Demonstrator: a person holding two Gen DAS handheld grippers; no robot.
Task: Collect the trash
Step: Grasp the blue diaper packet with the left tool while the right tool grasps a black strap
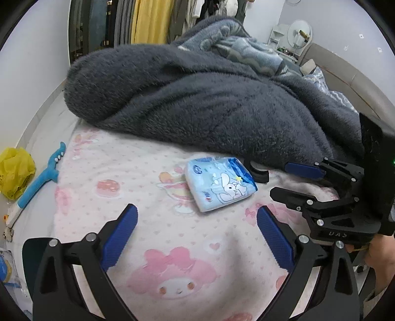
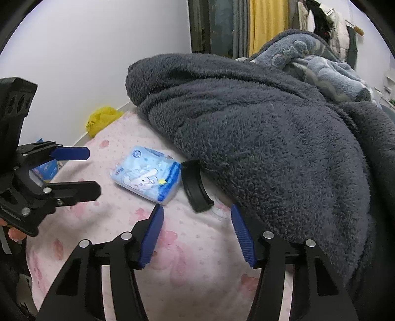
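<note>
A light blue tissue pack (image 1: 219,184) with a white rabbit print lies on the pink cartoon bedsheet (image 1: 138,177), just in front of the dark blanket. It also shows in the right wrist view (image 2: 148,175). A curved black plastic piece (image 2: 196,185) lies beside it, partly under the blanket edge. My left gripper (image 1: 197,214) is open and empty, just short of the pack. My right gripper (image 2: 196,214) is open and empty, close to the black piece; in the left wrist view it (image 1: 279,180) comes in from the right.
A big fluffy dark grey blanket (image 1: 197,98) covers the far half of the bed. A yellow plastic bag (image 1: 14,172) and a blue plush toy (image 1: 44,175) sit off the bed's left edge. Clothes (image 1: 148,19) hang behind. A white wall (image 2: 98,61) stands at the left.
</note>
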